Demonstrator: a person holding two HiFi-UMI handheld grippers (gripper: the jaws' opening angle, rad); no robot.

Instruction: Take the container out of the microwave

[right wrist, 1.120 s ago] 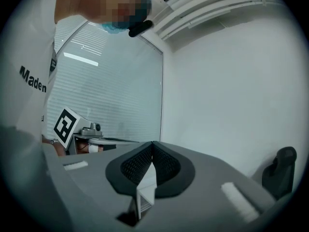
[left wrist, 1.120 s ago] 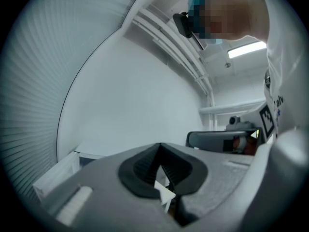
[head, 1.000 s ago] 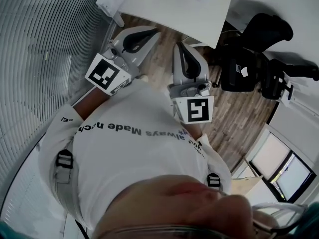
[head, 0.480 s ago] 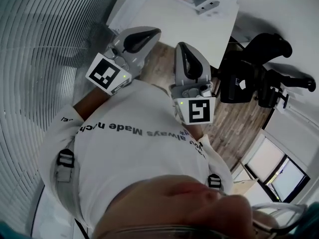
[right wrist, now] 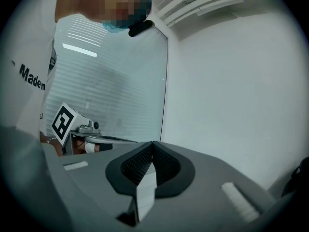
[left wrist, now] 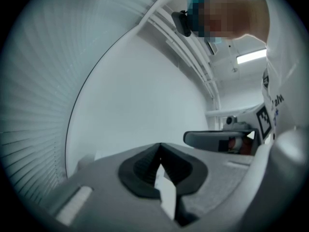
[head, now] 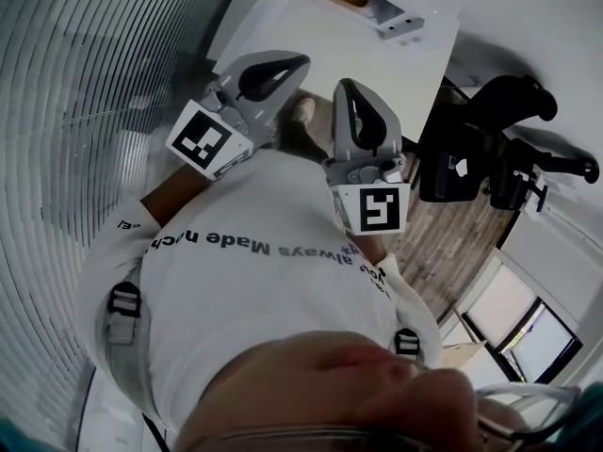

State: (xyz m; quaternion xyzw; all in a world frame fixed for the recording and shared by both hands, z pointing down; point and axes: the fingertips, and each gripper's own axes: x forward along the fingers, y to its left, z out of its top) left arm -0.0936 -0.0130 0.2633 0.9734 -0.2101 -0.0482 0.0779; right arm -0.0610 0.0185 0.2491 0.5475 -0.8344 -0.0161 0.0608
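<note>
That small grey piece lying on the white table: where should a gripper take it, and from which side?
Likely across the short width of the grey piece, coming from above: it lies flat and low on the white table, with bare tabletop beside it. Its finer shape is too small to tell.

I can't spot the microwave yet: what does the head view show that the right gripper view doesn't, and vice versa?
Head view only: a white table, a black office chair, wood flooring. Right gripper view only: pipes along the ceiling, and the right gripper with its fingers pressed together, empty. Both: the left gripper and slatted blinds. Neither shows a microwave or container.
</note>
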